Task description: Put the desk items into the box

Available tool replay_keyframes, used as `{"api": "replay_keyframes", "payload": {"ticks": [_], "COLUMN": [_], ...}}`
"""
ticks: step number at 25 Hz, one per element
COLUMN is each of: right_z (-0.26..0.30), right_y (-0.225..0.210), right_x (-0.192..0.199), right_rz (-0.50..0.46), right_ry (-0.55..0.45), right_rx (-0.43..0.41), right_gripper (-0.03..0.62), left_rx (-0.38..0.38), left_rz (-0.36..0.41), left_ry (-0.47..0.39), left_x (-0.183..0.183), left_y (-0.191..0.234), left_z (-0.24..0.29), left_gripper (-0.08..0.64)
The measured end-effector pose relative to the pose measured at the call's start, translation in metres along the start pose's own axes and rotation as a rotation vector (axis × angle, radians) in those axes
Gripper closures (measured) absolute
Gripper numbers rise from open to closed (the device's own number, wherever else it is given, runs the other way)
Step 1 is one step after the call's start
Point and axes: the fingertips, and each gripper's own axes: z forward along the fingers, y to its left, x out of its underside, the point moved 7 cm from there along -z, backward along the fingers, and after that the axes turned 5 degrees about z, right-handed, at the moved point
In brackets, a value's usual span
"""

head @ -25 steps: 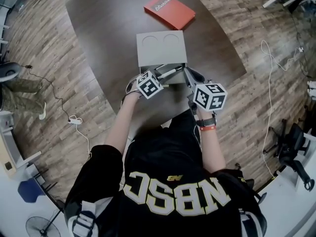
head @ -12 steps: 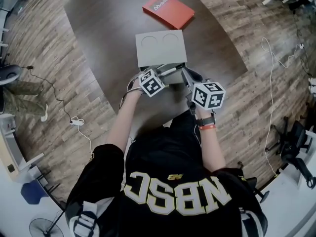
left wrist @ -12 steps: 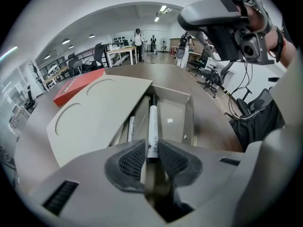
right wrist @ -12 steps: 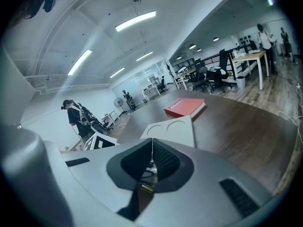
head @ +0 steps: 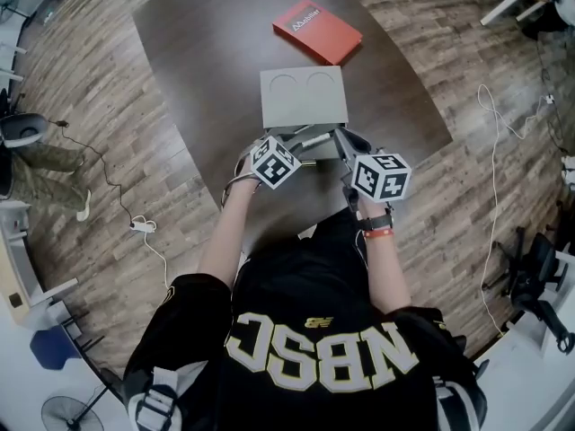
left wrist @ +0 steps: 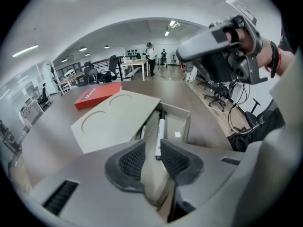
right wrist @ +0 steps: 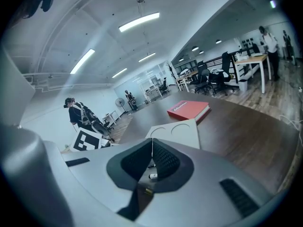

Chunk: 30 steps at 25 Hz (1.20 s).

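A grey box stands on the dark table, its flat lid with two round dents slid back over the far part. In the left gripper view a white marker and a dark pen lie inside the open box, partly under the lid. My left gripper hovers over the box's near end. Its jaws are opening, with nothing pressed between the pads. My right gripper is shut and empty, beside the box's right corner.
A red book lies on the table beyond the box, also in the right gripper view as a red book. Bare dark tabletop surrounds the box. Cables and office chairs stand on the wooden floor around the table.
Both grippers have stayed at the box's near open end. The left gripper's cube has shifted slightly right, towards the box. The lid and book have not moved.
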Motion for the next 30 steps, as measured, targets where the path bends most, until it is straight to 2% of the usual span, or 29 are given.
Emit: {"api": "replay_keyframes", "payload": {"ticks": [6,8,12,15,18,22,26,30], "right_z": [0.006,0.006,0.003,-0.001,-0.007,-0.016,-0.028,-0.032], "right_y": [0.016,0.022,0.037,0.048,0.052,0.053,0.060,0.061], "right_x": [-0.004,-0.006,-0.009,-0.012,-0.010,-0.009,-0.014,-0.009], "right_rz": [-0.030,-0.044,-0.082,-0.111,-0.131,-0.146,-0.170,-0.202], "right_ry": [-0.028,-0.043,-0.070,-0.095,-0.113,-0.149,-0.195,-0.197], "right_rx": [-0.009,-0.008,-0.008,-0.005,0.009,0.037,0.067,0.078], "right_gripper": [0.580,0.580,0.580,0.580,0.581,0.583,0.583,0.583], "left_rx": [-0.064,-0.116,-0.243,-0.302,-0.334,-0.365,-0.409,-0.437], "left_rz": [-0.109,-0.134,-0.136,-0.198,-0.253,-0.281,-0.306,-0.348], "left_ry": [-0.126,-0.167,-0.229,-0.295,-0.375,-0.473,-0.542,-0.598], "left_x": [-0.010,-0.014,-0.018,-0.020,-0.025,-0.034,-0.038,-0.037], "left_y": [0.006,0.007,0.010,0.014,0.014,0.009,0.005,0.000], "left_z": [-0.042,-0.057,-0.083,-0.105,-0.127,-0.152,-0.171,-0.181], "left_gripper": [0.454,0.466,0.501,0.513,0.520,0.529,0.544,0.546]}}
